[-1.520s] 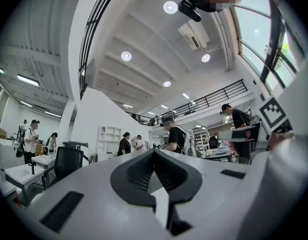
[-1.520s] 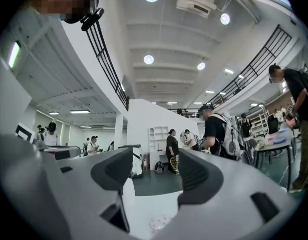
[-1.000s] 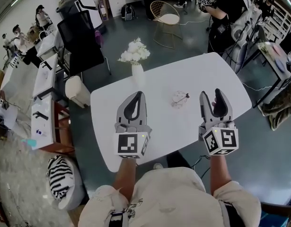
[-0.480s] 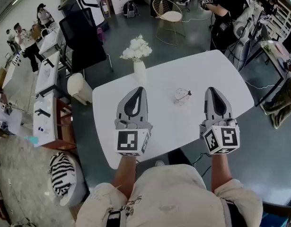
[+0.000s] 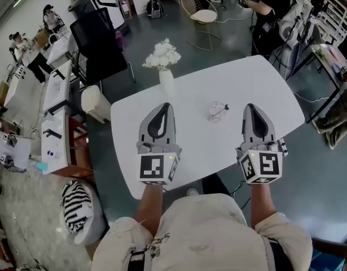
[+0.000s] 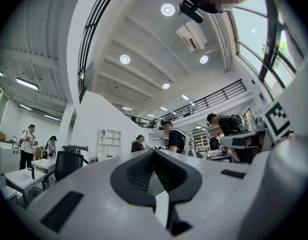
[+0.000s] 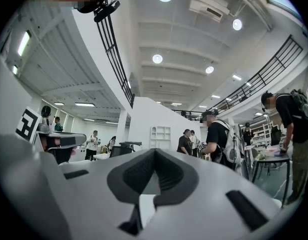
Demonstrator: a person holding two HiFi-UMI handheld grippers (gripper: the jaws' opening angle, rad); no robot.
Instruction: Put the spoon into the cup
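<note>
A small pale cup (image 5: 216,112) stands near the middle of the white table (image 5: 196,145). The spoon (image 5: 222,109) rests in it, with its dark-tipped handle sticking out to the upper right. My left gripper (image 5: 166,105) hovers over the table to the left of the cup, shut and empty. My right gripper (image 5: 251,106) hovers to the right of the cup, also shut with nothing in it. Neither gripper touches the cup. In the left gripper view the left gripper (image 6: 154,151) has its tips together. The right gripper view shows my right gripper (image 7: 154,150) with its tips together too. Both look out level over the room, past the cup.
A white vase of white flowers (image 5: 165,75) stands at the table's far left edge. Beyond the table are a black office chair (image 5: 100,41), a white bin (image 5: 94,107), a wire chair (image 5: 200,13) and several people. Desks line the left side.
The right gripper's jaws, spread apart a second ago, have closed together. The left gripper has kept still, and the cup and spoon have not moved on the table.
</note>
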